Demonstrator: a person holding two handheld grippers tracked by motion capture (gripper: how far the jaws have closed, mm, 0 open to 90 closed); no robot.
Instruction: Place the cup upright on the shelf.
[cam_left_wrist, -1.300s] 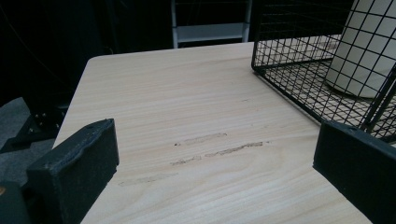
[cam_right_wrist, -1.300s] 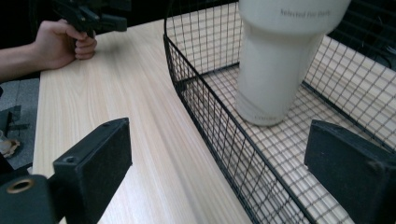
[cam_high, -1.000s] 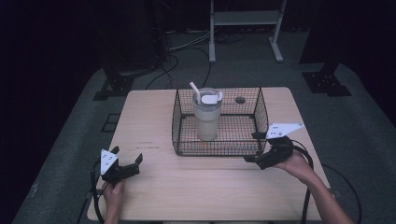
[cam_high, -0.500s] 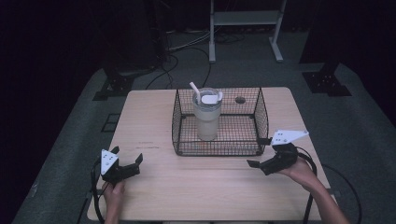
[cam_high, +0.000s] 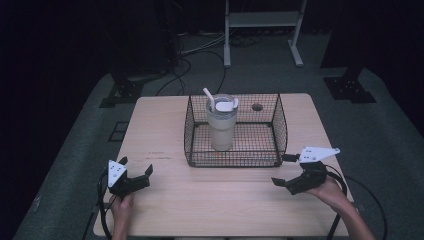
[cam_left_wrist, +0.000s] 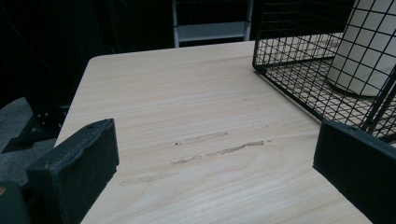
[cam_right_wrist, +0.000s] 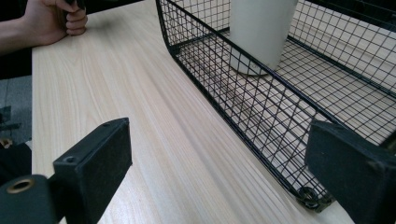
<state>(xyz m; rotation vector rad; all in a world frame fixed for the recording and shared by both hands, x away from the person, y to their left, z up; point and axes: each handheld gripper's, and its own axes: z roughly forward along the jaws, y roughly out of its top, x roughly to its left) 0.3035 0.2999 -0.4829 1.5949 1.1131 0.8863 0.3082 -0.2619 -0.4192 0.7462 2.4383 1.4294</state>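
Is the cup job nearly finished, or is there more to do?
It looks nearly finished. The cup stands upright inside the wire basket, lid and straw on. Nothing is in hand: the right gripper sits open on the table beside the basket, and the left gripper rests open near the front edge. Anything left can't be told from here.

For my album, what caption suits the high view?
Tumbler upright in wire basket; two open grippers wait on the table.

Black jaws wide apart, empty; wire basket (cam_right_wrist: 261, 100) ahead holding pale tumbler (cam_right_wrist: 259, 32); hand (cam_right_wrist: 53, 21) far-left, probably fisted.
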